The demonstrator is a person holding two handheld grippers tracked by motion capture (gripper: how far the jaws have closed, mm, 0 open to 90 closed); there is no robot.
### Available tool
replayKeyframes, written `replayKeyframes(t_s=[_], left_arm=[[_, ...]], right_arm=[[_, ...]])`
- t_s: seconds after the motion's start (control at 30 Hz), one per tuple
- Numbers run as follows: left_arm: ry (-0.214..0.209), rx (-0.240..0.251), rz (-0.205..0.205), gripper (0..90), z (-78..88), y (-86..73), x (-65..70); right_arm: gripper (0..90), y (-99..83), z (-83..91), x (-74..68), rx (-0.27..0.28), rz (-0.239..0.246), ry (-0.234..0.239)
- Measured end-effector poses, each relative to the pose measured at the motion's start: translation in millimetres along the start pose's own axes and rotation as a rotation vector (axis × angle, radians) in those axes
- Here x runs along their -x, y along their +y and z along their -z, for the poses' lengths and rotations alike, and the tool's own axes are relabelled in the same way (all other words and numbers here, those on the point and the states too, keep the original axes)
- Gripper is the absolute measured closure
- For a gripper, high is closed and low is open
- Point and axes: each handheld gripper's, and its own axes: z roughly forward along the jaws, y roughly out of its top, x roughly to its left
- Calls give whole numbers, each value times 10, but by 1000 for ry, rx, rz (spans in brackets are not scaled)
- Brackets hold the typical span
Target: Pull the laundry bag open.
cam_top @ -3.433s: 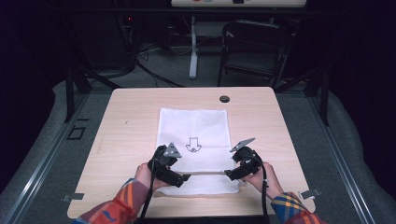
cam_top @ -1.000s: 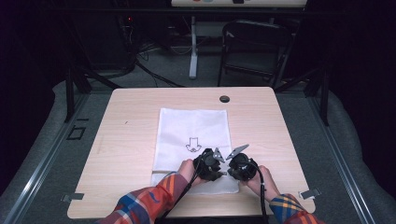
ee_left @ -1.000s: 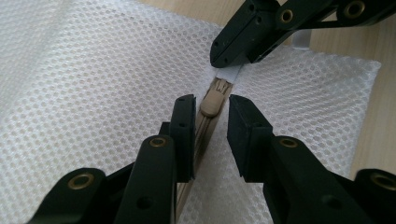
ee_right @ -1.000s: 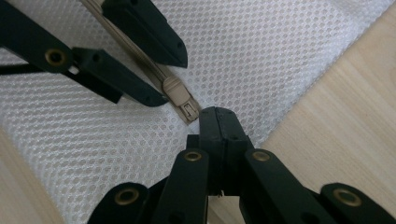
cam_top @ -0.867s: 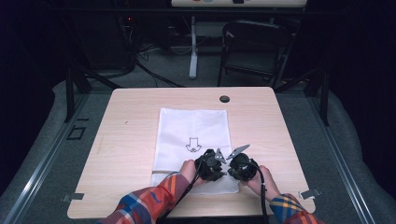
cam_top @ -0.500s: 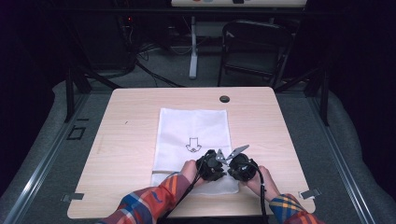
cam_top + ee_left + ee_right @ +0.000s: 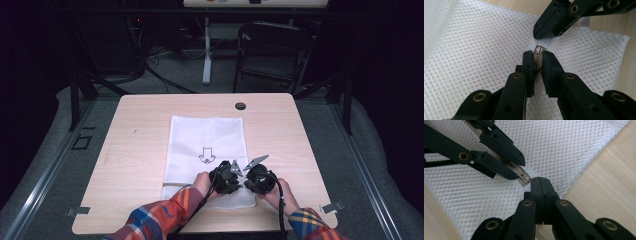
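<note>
A white mesh bag (image 7: 207, 137) with a black arrow print lies flat on the wooden table (image 7: 140, 130). At its near right corner the two grippers meet tip to tip. My left gripper (image 7: 538, 56) has just been closing and is now shut on the metal zipper pull (image 7: 538, 53), which stands between its pads. My right gripper (image 7: 540, 182) is shut on the white zipper tape (image 7: 545, 43) at the bag's edge, right beside the pull (image 7: 524, 177). In the high view the left gripper (image 7: 234, 174) and right gripper (image 7: 246, 176) touch over the bag's near edge.
A cable grommet (image 7: 240, 106) sits in the table near its far edge. A dark folding chair (image 7: 275, 50) and a stand leg are on the floor beyond the table. Bare wood lies left and right of the bag.
Since the earliest frame my left gripper has travelled right along the bag's near edge, ending beside the right gripper. Over the last second both hands have kept still.
</note>
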Motion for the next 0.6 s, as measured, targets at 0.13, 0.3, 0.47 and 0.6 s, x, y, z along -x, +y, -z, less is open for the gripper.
replayKeyframes(t_s=[0.13, 0.3, 0.47, 0.6], left_arm=[[-2, 3, 3, 810, 0, -6, 2], [-5, 16, 20, 810, -4, -19, -3], [-33, 35, 53, 811, 0, -44, -50], [-32, 35, 54, 811, 1, -43, -48]], right_arm=[[900, 7, 12, 8, -16, 14, -3], [900, -1, 7, 13, -2, -5, 11], [900, -4, 9, 25, -5, -9, 20], [900, -5, 13, 30, -13, -4, 14]])
